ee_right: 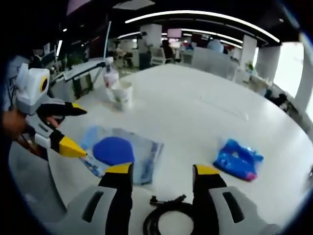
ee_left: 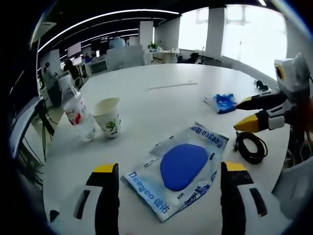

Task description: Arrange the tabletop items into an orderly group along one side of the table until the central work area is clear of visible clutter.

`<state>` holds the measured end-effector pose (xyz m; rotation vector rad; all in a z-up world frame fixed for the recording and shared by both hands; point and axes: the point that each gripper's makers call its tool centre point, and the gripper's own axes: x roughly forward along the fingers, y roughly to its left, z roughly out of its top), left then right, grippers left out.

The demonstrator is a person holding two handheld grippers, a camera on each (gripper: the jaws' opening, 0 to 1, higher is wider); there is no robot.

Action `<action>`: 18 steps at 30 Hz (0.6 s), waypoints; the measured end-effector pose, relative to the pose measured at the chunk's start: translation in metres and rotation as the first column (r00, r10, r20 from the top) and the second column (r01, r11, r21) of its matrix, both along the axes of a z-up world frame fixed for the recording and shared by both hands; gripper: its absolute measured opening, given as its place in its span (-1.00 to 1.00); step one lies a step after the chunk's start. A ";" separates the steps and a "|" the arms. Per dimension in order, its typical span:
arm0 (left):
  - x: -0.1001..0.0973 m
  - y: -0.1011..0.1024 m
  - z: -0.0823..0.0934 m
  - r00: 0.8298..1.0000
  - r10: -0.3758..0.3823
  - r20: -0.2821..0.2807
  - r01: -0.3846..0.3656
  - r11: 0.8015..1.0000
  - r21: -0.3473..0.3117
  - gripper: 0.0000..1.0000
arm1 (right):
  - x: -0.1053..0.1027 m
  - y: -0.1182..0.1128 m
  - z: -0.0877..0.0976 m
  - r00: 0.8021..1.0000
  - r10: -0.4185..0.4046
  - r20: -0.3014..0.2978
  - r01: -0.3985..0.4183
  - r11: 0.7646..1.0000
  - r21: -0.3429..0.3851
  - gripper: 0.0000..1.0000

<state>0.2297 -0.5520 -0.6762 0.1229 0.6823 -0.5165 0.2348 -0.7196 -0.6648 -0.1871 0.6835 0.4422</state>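
Observation:
A clear Deeyeo bag with a blue oval pad inside lies flat on the white round table, just ahead of my open left gripper. A paper cup and a plastic bottle stand together near the left edge. A small blue packet and a black cable coil lie at the right. My right gripper enters from the right, open, above the cable. In the right gripper view, the right gripper stands open over the cable, with the bag, packet, cup and left gripper ahead.
A thin white strip lies far out on the table. The table edge runs close behind both grippers. Office desks, chairs and people stand beyond the far rim. A hand holds the left gripper.

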 end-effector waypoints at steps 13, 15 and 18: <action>-0.001 0.015 -0.014 0.999 0.018 -0.036 -0.018 1.000 0.008 0.50 | 0.004 0.012 -0.016 0.998 0.032 -0.050 -0.032 0.999 0.006 -0.41; -0.001 0.017 -0.018 0.998 0.023 -0.053 -0.023 1.000 0.002 0.45 | 0.004 0.013 -0.020 0.997 0.038 -0.063 -0.038 0.999 0.005 -0.47; -0.005 0.019 -0.022 0.998 0.023 -0.062 -0.023 1.000 0.002 0.36 | 0.004 0.015 -0.025 0.996 0.042 -0.078 -0.041 0.999 0.012 -0.53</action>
